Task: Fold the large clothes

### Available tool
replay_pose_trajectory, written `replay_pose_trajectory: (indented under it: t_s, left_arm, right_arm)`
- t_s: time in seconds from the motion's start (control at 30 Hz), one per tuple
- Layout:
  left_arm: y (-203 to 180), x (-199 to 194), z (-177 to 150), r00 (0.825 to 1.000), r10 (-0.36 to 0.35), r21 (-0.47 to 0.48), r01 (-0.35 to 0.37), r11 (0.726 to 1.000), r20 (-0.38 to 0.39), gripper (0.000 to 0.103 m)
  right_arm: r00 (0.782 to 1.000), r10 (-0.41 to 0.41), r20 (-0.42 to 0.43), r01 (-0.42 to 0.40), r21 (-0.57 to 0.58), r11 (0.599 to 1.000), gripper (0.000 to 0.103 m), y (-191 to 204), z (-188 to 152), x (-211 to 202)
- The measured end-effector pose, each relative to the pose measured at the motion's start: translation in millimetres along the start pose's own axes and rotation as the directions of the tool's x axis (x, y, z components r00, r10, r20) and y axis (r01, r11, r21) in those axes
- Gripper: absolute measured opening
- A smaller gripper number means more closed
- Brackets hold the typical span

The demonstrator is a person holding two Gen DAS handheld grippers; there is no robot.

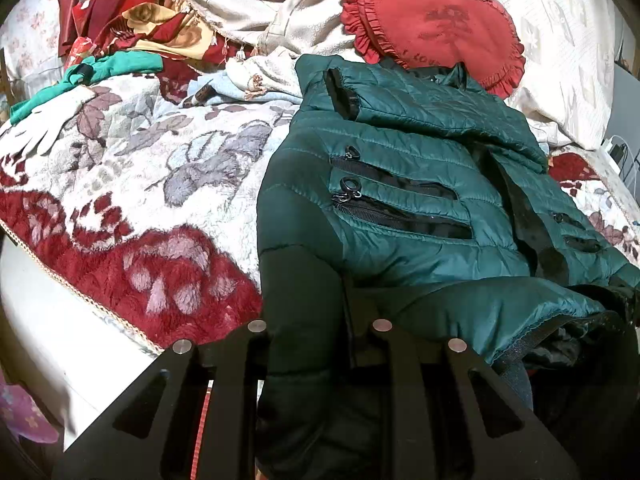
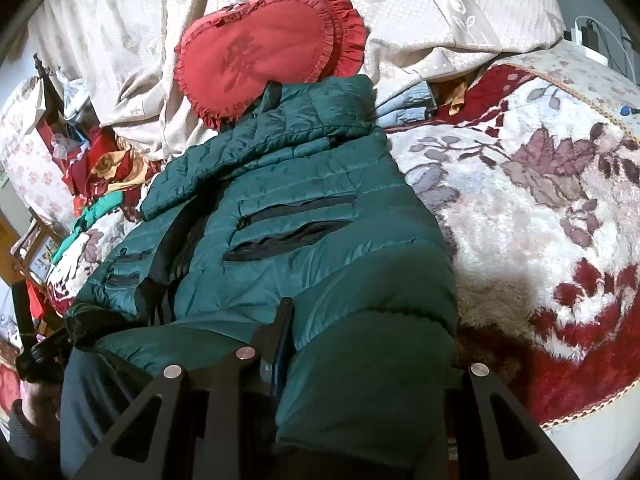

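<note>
A dark green quilted jacket (image 1: 420, 184) lies front up on the bed, sleeves folded across its chest, black zip pockets showing; it also shows in the right wrist view (image 2: 288, 208). My left gripper (image 1: 308, 304) is shut on the jacket's bottom hem at its left corner, with fabric bunched between the fingers. My right gripper (image 2: 360, 344) is shut on the hem at the jacket's right corner; one finger (image 2: 280, 320) shows, the other is hidden under the fabric.
A plush red and white floral blanket (image 1: 140, 184) covers the bed, also in the right wrist view (image 2: 540, 200). A red heart-shaped ruffled cushion (image 1: 432, 20) lies behind the collar. Cream bedding (image 2: 440, 8), a clothes heap (image 1: 128, 28) and a white glove (image 1: 44, 124) lie around.
</note>
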State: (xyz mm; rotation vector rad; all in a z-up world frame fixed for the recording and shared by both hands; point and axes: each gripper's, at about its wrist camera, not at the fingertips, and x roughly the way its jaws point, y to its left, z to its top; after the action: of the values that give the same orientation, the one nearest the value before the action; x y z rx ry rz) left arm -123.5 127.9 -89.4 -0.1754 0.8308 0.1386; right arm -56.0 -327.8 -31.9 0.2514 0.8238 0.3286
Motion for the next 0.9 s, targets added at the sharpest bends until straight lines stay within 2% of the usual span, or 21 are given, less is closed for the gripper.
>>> replay_pose_trajectory:
  t_s: [0.9]
  left_arm:
    - [1.3,3.3,-0.8,1.0,-0.011,-0.012,0.011,1.0,-0.008,0.018]
  right_arm:
    - [0.998,-0.063,0.012,0.063,-0.038,0.997,0.029,5.4,1.5,-0.3]
